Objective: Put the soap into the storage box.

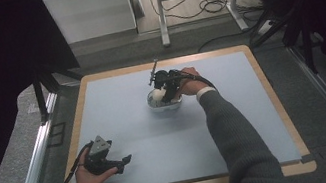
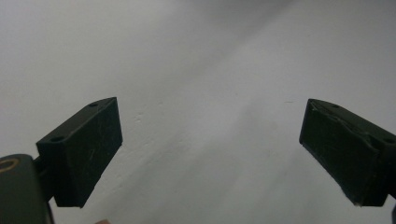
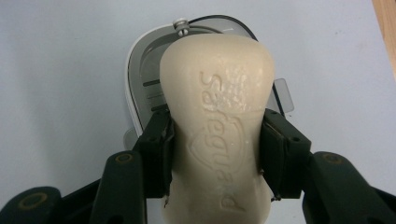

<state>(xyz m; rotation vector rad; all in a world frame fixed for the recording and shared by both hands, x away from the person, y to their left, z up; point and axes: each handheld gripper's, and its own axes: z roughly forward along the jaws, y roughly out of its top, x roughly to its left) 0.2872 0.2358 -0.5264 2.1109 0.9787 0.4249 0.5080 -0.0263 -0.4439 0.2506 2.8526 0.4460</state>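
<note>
Right gripper is out toward the far middle of the counter, and it has a bar of soap squeezed between its two black fingers. Good look at that soap in the right gripper view: cream-coloured, waxy, rounded at the far end and pinched in at the waist where the fingers press on either side. The brand name "Safeguard" is stamped along its top face, with a shield outline embossed around the middle letters. The surface looks slightly pitted near the first letters.

Under and beyond the bar sits a soap dish, white rim, grey slotted inside, with a small screw or knob at its far edge and a clear tab poking out on one side. The soap's far end hangs over the dish; whether it touches the dish or is just above it I cannot tell. From the high view, the dish shows as a white bowl shape below the right gripper, on the pale blue mat.

Over at the near left corner, the left gripper is held low by the left hand, well apart from the dish. In the left gripper view its fingers stand wide apart with just plain mat between them.
</note>
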